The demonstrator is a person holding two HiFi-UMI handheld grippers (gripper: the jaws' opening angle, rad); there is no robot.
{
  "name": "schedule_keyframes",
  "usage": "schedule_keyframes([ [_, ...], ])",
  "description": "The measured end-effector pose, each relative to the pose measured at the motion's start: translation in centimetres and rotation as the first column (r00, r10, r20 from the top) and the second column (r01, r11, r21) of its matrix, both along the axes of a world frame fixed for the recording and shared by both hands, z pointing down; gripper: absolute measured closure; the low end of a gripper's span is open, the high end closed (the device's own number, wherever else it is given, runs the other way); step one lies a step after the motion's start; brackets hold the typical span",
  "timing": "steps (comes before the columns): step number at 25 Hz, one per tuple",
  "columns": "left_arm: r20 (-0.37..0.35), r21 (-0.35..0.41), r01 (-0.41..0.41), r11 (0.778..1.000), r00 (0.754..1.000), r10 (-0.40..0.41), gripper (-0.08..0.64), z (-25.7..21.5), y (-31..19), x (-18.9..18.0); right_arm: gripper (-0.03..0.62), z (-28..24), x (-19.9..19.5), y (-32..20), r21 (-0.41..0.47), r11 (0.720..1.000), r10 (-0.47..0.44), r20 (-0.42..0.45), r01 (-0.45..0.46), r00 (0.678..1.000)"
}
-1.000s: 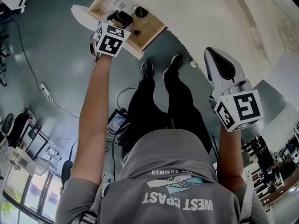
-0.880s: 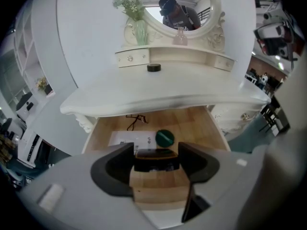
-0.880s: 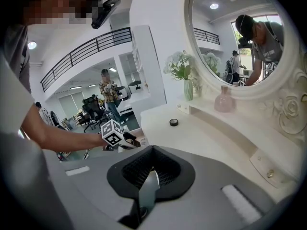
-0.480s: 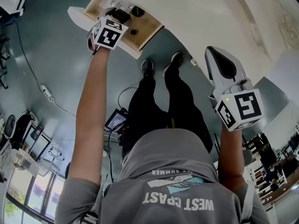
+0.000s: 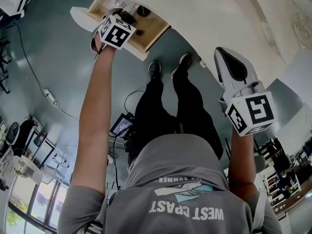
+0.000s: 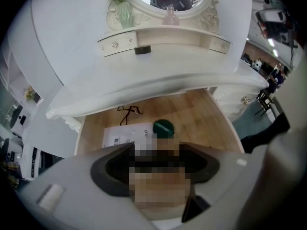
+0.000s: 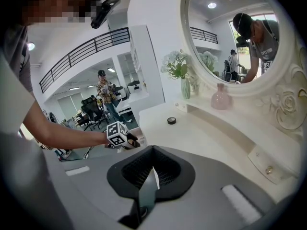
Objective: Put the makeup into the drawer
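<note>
The open drawer (image 5: 144, 48) with a wooden floor (image 6: 206, 114) sticks out from under the white dressing table. My left gripper (image 5: 124, 19) hangs just over the drawer's left part, pointing steeply down, jaws wide and closed on a dark flat makeup case (image 5: 129, 17). In the left gripper view a mosaic patch covers the case between the jaws of the left gripper (image 6: 156, 150). A green round lid (image 6: 163, 127) lies on the drawer floor just beyond it. My right gripper (image 5: 233, 68) is held apart at the right over the table top, shut and empty.
In the drawer lie a white paper (image 6: 125, 134), a thin black cord (image 6: 128, 110) and a small dark piece (image 5: 141, 32). On the table top (image 7: 201, 138) stand a flower vase (image 7: 184, 83), a pink bottle (image 7: 221, 98) and a small black ring (image 7: 171, 120) before the mirror (image 7: 240, 37).
My left gripper has sunk a little toward the drawer with the dark case and its cube has rolled slightly. The right gripper has stayed still.
</note>
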State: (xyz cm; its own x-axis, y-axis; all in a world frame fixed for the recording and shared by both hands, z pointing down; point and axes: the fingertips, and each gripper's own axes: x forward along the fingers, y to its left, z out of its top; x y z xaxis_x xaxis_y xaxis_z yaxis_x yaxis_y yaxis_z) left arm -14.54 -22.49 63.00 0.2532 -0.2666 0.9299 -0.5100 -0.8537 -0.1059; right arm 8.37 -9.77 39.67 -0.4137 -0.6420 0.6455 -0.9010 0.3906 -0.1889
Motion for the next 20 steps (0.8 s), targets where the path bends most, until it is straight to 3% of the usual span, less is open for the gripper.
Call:
schedule_keyframes([
  [11, 0.099, -0.042, -0.055, 0.998, 0.993, 0.059, 0.268, 1.1, 1.0, -0.5, 0.591, -0.2, 0.5, 0.4, 0.006, 1.0, 0.014, -0.002, -0.014, 1.0],
  [20, 0.077, -0.014, -0.041, 0.999, 0.996, 0.042, 0.273, 0.7, 0.6, -0.7, 0.591, -0.2, 0.3, 0.7, 0.01, 1.0, 0.017, 0.0, -0.017, 1.0],
])
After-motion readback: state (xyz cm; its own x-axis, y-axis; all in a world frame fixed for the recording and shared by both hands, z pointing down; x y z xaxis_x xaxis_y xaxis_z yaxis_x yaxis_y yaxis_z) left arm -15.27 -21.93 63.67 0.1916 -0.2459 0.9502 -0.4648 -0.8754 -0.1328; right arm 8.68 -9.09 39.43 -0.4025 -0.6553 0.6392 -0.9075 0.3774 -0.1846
